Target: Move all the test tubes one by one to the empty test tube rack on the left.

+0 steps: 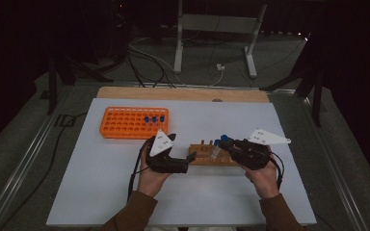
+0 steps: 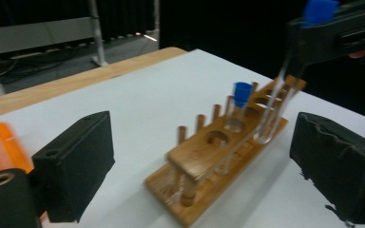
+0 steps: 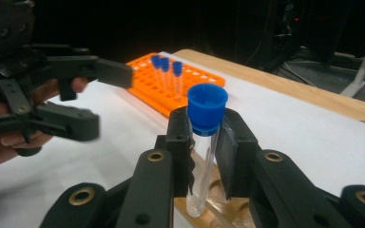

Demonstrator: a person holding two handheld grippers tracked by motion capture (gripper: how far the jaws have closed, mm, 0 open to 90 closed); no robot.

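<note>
White sheeting covers a table [image 1: 101, 192], with a strip of bare wood showing along its far edge. A person sits at the near side, brown sleeves coming in from below, holding a black two-jaw gripper in each hand.

Near the middle of the table stands a small wooden test tube rack [image 1: 211, 156], with round holes in its top board and pegs along one side. In the left gripper view one clear tube with a blue cap [image 2: 241, 94] stands upright in one of its holes.

The right gripper [image 1: 227, 143] has its jaws closed on a clear test tube with a blue cap [image 3: 206, 142]. The jaws clamp the glass just under the cap. The tube is tilted, and its rounded bottom is at the rack's top board, over or just inside a hole; which cannot be told for sure.

The left gripper [image 1: 191, 158] rests by the left end of the wooden rack with its jaws spread wide and nothing between them. In its own view the rack lies in the gap ahead of the two black pads.

Farther back on the left sits an orange plastic tube rack [image 1: 134, 122] with many small holes. Three blue-capped tubes [image 1: 154, 118] stand side by side near its right end.
</note>
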